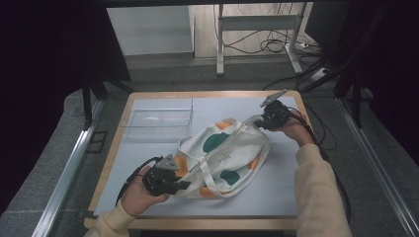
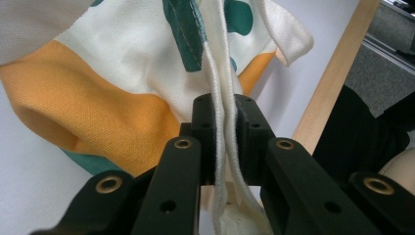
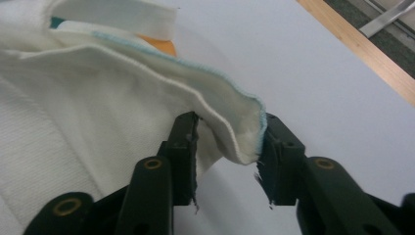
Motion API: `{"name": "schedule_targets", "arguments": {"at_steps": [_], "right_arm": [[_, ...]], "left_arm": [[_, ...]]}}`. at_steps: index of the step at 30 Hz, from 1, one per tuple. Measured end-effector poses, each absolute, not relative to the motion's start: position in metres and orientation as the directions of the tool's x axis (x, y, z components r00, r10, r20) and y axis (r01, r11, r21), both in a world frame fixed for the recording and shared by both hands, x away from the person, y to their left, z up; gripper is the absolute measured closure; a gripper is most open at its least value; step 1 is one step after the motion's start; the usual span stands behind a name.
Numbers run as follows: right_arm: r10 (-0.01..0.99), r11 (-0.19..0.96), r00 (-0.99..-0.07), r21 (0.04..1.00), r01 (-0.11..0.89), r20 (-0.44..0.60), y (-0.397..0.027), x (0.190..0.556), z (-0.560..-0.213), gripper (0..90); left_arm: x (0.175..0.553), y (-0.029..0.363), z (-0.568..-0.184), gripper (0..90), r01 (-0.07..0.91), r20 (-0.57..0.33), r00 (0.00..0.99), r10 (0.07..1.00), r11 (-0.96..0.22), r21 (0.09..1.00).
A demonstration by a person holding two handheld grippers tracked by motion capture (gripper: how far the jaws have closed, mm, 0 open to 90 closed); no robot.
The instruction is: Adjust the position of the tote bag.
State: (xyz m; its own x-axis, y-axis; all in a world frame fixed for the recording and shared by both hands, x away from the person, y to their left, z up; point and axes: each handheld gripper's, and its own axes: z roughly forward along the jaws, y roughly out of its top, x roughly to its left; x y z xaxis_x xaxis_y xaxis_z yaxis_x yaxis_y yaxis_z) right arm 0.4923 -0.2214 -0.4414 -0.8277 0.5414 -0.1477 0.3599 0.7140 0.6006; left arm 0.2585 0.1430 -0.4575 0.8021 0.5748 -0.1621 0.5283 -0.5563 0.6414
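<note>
A cream canvas tote bag point(image 1: 222, 158) printed with green and orange blotches lies crumpled on its side in the middle of the table point(image 1: 276, 195), its straps looping loosely over its body. Both grippers work on it from opposite ends, as if to stretch or flatten the cloth between them.

The left gripper point(image 1: 182, 185) sits at the bag's near-left corner, low on the table. In the left gripper view its jaws are clamped on a doubled fold of cream fabric point(image 2: 224, 147) that runs straight up between the pads, likely a seam edge or strap; this grip seems to anchor that end.

The right gripper point(image 1: 258, 121) reaches the far-right end. In the right gripper view a thick hemmed edge of the bag point(image 3: 235, 122) with pale blue stitching sits between the jaws; the pads stand either side of it, close to the cloth, but a gap shows, so the hold does not look secured yet.

A clear plastic box point(image 1: 159, 118) stands at the far-left of the table, well apart from the bag and not in the way. The table's wooden rim point(image 1: 207, 223) frames the pale surface. Past the far edge, cables point(image 1: 276, 45) lie on the floor by a metal stand. The loose straps are the only likely snag.
</note>
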Motion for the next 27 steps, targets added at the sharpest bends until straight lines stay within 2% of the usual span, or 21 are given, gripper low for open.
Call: {"name": "schedule_targets", "arguments": {"at_steps": [3,6,21,27], "right_arm": [[0.536,0.716,-0.831,0.602,0.353,-0.151,-0.223,0.492,-0.439,75.6],[0.535,0.715,-0.831,0.604,0.351,-0.151,-0.224,0.488,-0.435,77.5],[0.548,0.68,-0.826,0.645,0.35,-0.13,-0.232,0.474,-0.427,79.0],[0.544,0.682,-0.825,0.653,0.329,-0.153,-0.236,0.465,-0.417,79.1]], "left_arm": [[0.258,0.143,-0.458,81.9,0.528,-0.162,0.802,0.575,-0.556,0.641],[0.258,0.144,-0.457,82.4,0.525,-0.157,0.805,0.573,-0.561,0.64],[0.259,0.149,-0.457,84.9,0.521,-0.152,0.803,0.577,-0.554,0.649],[0.258,0.153,-0.452,85.0,0.514,-0.133,0.801,0.584,-0.556,0.653]]}}
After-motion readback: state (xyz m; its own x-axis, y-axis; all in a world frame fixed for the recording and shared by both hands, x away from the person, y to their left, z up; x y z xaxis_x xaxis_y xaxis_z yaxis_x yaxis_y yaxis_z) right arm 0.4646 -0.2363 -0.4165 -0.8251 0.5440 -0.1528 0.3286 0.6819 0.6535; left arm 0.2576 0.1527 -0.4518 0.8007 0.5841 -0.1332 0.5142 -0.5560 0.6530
